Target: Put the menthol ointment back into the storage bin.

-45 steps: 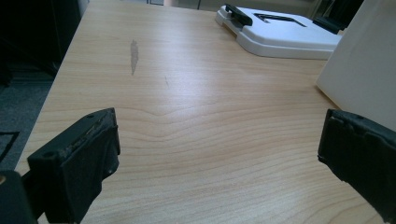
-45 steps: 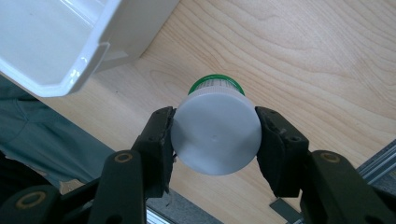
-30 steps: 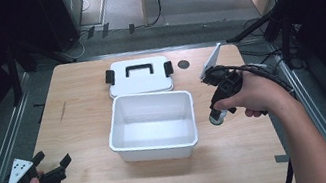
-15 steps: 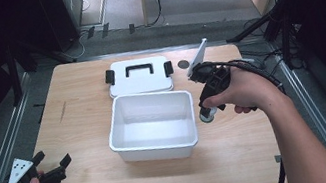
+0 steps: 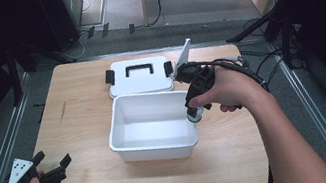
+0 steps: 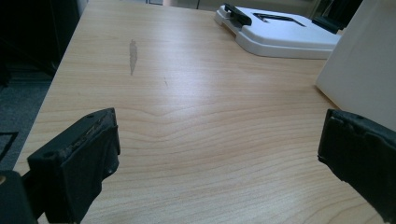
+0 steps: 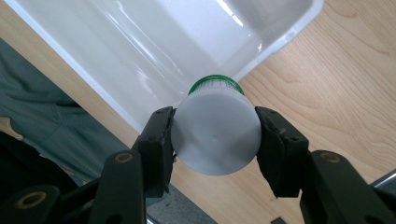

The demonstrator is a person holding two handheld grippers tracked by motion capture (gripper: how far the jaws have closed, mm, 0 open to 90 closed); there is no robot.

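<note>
Your right gripper [image 7: 214,135] has its jaws clamped on the small white green-capped plastic bottle [image 7: 215,133], long axis vertical, cap down, over the near-right rim of the open white plastic bin [image 5: 153,146]; left gripper [image 5: 46,175] idles wide-jawed, well apart.

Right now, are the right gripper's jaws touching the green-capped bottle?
Touching. In the right gripper view, both jaws of the right gripper press against opposite sides of the green-capped bottle, with no gap showing, over the rim of the white bin.
</note>
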